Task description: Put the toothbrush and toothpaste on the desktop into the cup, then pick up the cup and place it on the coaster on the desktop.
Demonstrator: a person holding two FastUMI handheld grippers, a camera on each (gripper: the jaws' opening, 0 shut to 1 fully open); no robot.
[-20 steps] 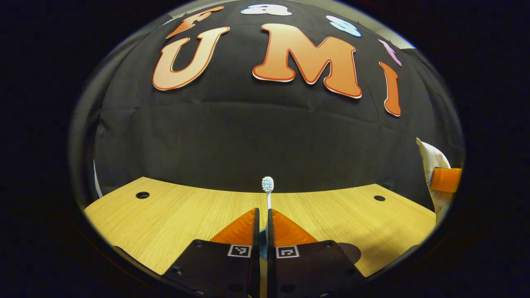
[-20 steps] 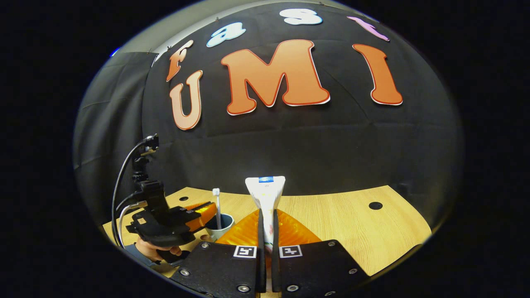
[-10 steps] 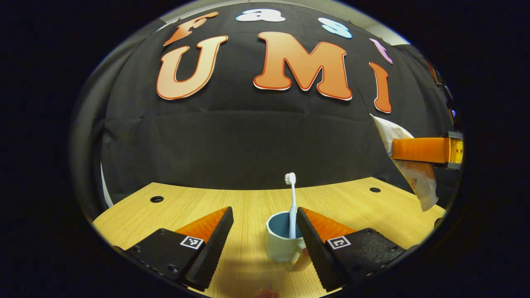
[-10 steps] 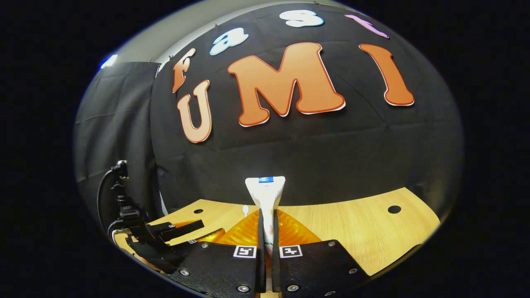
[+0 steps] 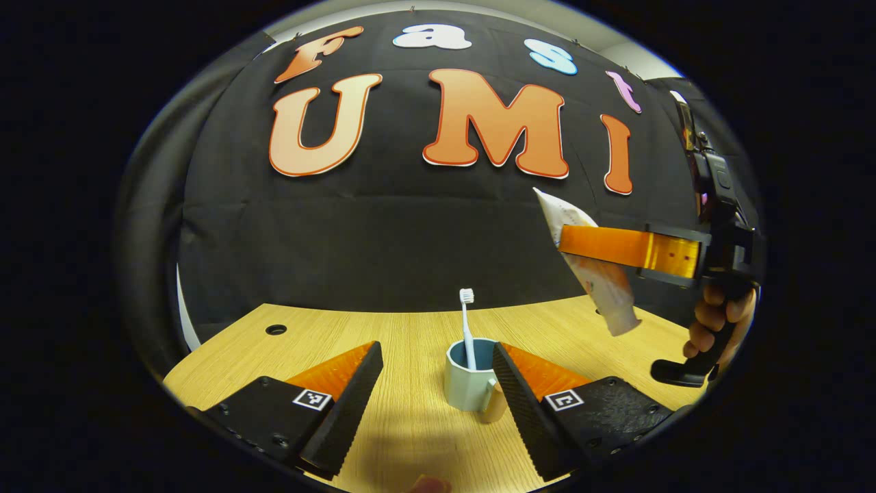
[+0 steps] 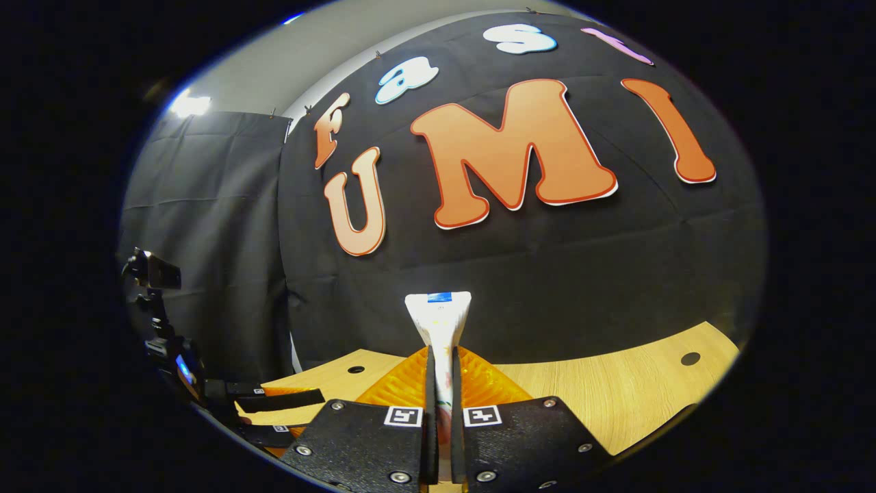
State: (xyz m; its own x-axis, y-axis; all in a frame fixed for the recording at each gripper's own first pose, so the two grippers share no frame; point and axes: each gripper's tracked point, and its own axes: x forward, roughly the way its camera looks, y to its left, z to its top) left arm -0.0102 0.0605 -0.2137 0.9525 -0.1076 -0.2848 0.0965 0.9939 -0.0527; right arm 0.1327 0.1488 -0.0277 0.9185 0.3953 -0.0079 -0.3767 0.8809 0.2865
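Both fingers of my right gripper [image 6: 439, 383] are pinching the toothpaste [image 6: 439, 316]. My left gripper [image 5: 431, 390] is gaping wide, holding nothing, near the cup [image 5: 467, 383] with the toothbrush [image 5: 467, 325] standing inside.

Hidden and cut-off parts

The toothbrush [image 5: 467, 329] handle's lower end is sunk inside the cup [image 5: 469, 376]. In the right gripper view the toothpaste [image 6: 439, 322] tube's lower part is hidden between the 2 fingers, and the left gripper [image 6: 274, 414] is cut by the edge
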